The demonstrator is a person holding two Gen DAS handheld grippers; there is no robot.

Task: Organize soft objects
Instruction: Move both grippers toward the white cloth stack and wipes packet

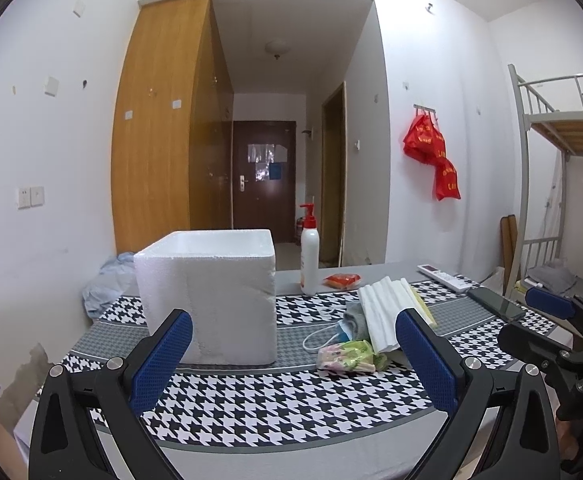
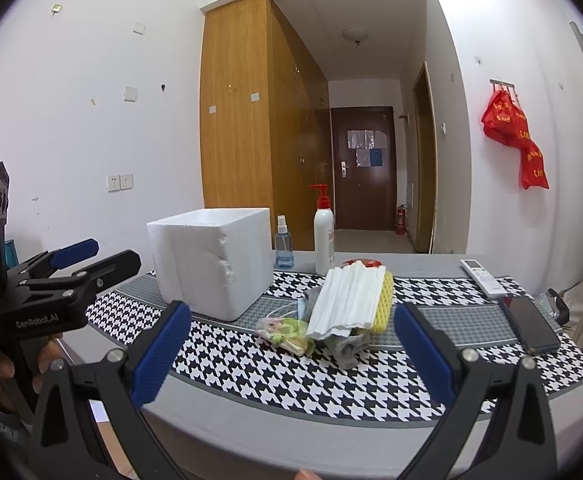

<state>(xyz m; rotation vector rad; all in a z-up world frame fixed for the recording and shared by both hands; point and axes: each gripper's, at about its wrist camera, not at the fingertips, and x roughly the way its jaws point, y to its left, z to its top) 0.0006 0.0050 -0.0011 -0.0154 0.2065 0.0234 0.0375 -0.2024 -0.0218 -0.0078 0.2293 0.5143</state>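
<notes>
Foam box (image 1: 207, 296) left on surface (image 1: 291, 392) | soft pile (image 2: 343, 312) right beside it | our left gripper (image 1: 291, 356) and right gripper (image 2: 291, 344): jaws wide, empty | risk: we snag mask loop (image 1: 315, 334), drag pile.

Cloth (image 1: 291, 396): black-and-white houndstooth, crossed by grey bands. Foam box (image 1: 207, 296): plain white. Pump bottle (image 1: 309, 256): white body, red pump. Spray bottle (image 2: 283, 246): clear blue. Foam sheet (image 2: 347, 300): white, ribbed. Net sleeve (image 2: 385, 300): yellow mesh. Sock (image 2: 347, 344): grey. Mask (image 1: 345, 330): light blue, white loops. Tissue pack (image 1: 345, 356): green and pink print. Packet (image 1: 341, 280): red-orange. Remote (image 2: 483, 276): white. Phone (image 2: 531, 322): black. Gripper pads (image 1: 161, 360): blue, dotted texture; frames black. Wall bags (image 1: 431, 156): red, yellow lettering. Wardrobe (image 1: 163, 120): orange-brown wood. Door (image 1: 263, 176): dark brown.
</notes>
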